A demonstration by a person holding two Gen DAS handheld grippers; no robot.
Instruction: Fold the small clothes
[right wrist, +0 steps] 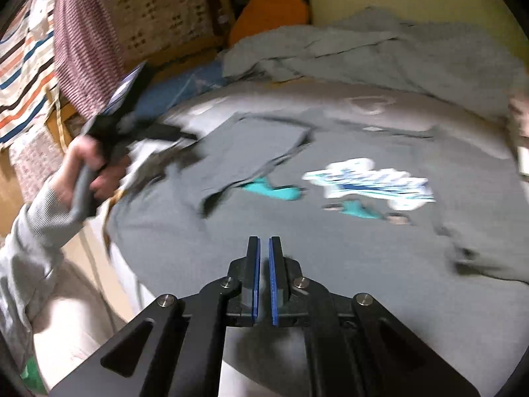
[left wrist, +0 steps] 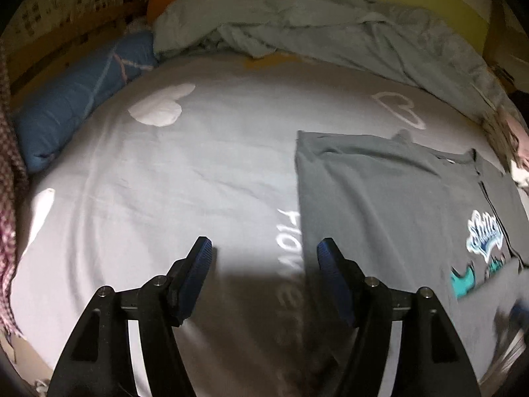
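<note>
A dark grey T-shirt [left wrist: 390,198] with a teal and white print [right wrist: 370,183] lies on the bed; its left side is folded over the body [right wrist: 264,145]. My left gripper [left wrist: 264,248] is open and empty, above the bed sheet at the shirt's left edge. It also shows in the right wrist view [right wrist: 155,135], held by a hand at the shirt's left side. My right gripper [right wrist: 264,241] has its jaws nearly together with a narrow gap and nothing seen between them, above the shirt's lower part. Both views are motion-blurred.
The light grey bed sheet [left wrist: 165,182] has white heart prints. A crumpled grey blanket [left wrist: 314,23] lies along the back, a blue pillow [left wrist: 76,96] at the left, an orange cushion [right wrist: 271,10] behind. Striped and checked cloths [right wrist: 79,33] hang at the left.
</note>
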